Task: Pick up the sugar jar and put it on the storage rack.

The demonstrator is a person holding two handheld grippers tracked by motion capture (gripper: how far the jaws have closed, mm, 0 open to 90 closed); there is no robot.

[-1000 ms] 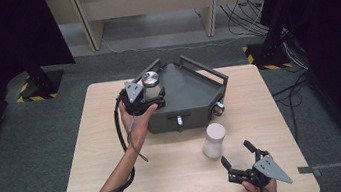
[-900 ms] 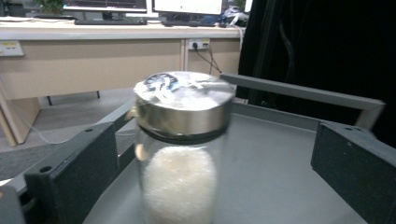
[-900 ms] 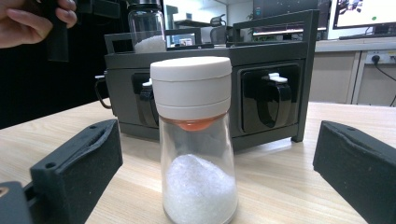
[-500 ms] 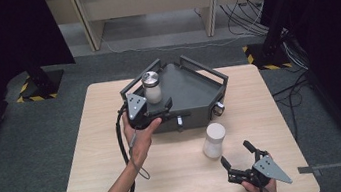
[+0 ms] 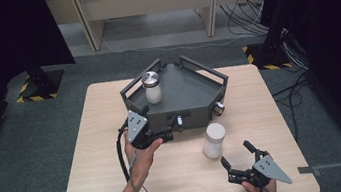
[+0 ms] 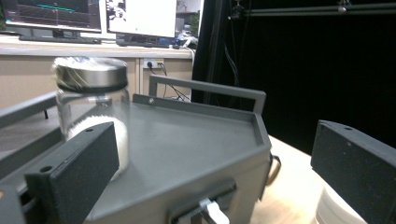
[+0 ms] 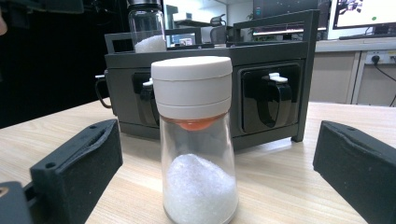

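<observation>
The wooden table (image 5: 272, 112) carries a dark grey tray (image 5: 188, 91) with raised rails, set toward its far side. The metal-lidded jar (image 5: 151, 87) stands upright in the tray's left rear corner, its long axis vertical and lid up, with white powder in its lower half. Half a second ago the left gripper was up at this jar; it has since drawn back and the jar stands free on the tray.

The white-capped shaker (image 5: 213, 140) stands upright on the bare table just in front of the tray, cap up and long axis vertical, where it stood in the earlier frames.

The left gripper (image 5: 160, 137) now sits low at the tray's front left edge, its jaws spread apart and empty. The right gripper (image 5: 238, 158) rests near the table's front right, aimed at the shaker, jaws wide apart with nothing between them, unchanged from before.

The left gripper view looks across the tray floor (image 6: 196, 140): the jar (image 6: 91, 102) rises behind the left jaw, its steel lid blurred, and a sliver of the shaker's cap (image 6: 334, 210) shows at lower right. The right gripper view shows the shaker (image 7: 196, 140) centred between the jaws with an orange insert under its cap and a mound of white grains, the tray's (image 7: 210, 60) front latches, and the jar (image 7: 147, 30) behind on the tray; the high view is too small to show these details.
</observation>
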